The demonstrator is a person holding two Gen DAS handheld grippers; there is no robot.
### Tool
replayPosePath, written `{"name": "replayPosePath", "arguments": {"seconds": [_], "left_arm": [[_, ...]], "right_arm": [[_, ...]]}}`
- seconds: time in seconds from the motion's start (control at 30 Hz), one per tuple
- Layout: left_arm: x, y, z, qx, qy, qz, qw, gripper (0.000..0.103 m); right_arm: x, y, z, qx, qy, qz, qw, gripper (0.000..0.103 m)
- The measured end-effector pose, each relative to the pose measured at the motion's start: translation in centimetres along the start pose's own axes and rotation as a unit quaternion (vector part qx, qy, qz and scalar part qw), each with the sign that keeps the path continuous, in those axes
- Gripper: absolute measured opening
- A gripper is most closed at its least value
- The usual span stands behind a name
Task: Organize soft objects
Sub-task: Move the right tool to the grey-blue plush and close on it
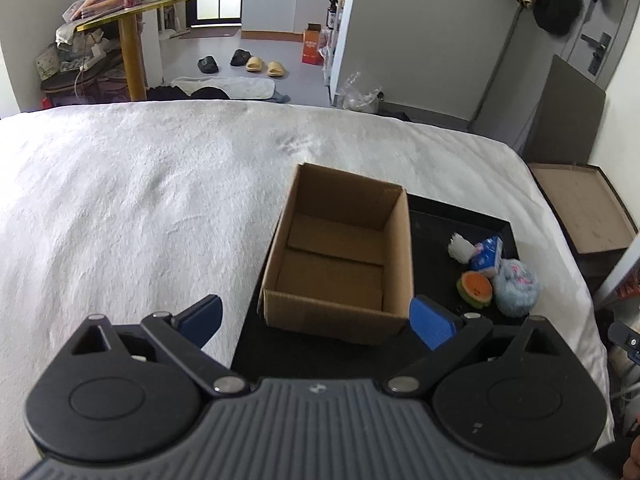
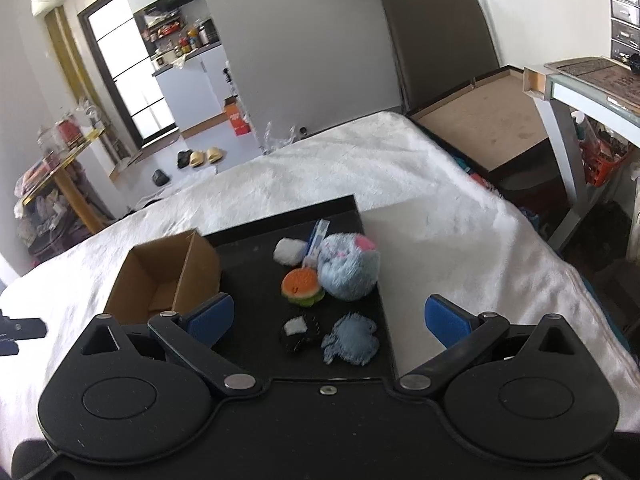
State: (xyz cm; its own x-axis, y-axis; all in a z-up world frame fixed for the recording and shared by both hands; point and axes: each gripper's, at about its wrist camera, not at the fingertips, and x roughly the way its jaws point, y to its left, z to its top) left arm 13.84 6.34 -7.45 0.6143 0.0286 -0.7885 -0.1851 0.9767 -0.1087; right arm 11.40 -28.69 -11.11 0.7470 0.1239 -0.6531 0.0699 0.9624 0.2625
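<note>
Brown cardboard makes up the one open box that sits on a black tray, and the tray lies on a bed with a fluffy white blanket. The box has nothing inside it.

Beside the box, on the same tray, six soft things can be counted. There is one small white fluffy piece, one blue and white packet, one big pale blue plush ball, one orange and green watermelon toy, one little black and white toy, and one flat shaggy blue piece. The first four bunch together and touch each other. The last two lie apart from the bunch, farther from the box's far end and closer to the right wrist camera.

The right hand-held gripper has its two blue fingers spread wide apart and holds nothing. The black and white toy and the shaggy blue piece lie just below the gap between them.

The left hand-held gripper is spread wide too and holds nothing. The box sits just past its fingers.
</note>
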Motion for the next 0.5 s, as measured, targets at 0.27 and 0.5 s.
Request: {"name": "replayPosePath", "arguments": {"seconds": [0.27, 0.5], "left_arm": [[2.8, 0.5, 1.0, -0.009, 0.003, 0.020, 0.9997, 0.095], [6.1, 0.9, 1.2, -0.018, 0.016, 0.037, 0.9990, 0.087]], "right_arm": [[3.3, -1.5, 0.6, 0.028, 0.002, -0.003, 1.000, 0.096], [6.5, -2.2, 0.6, 0.032, 0.022, -0.002, 0.999, 0.087]]}}
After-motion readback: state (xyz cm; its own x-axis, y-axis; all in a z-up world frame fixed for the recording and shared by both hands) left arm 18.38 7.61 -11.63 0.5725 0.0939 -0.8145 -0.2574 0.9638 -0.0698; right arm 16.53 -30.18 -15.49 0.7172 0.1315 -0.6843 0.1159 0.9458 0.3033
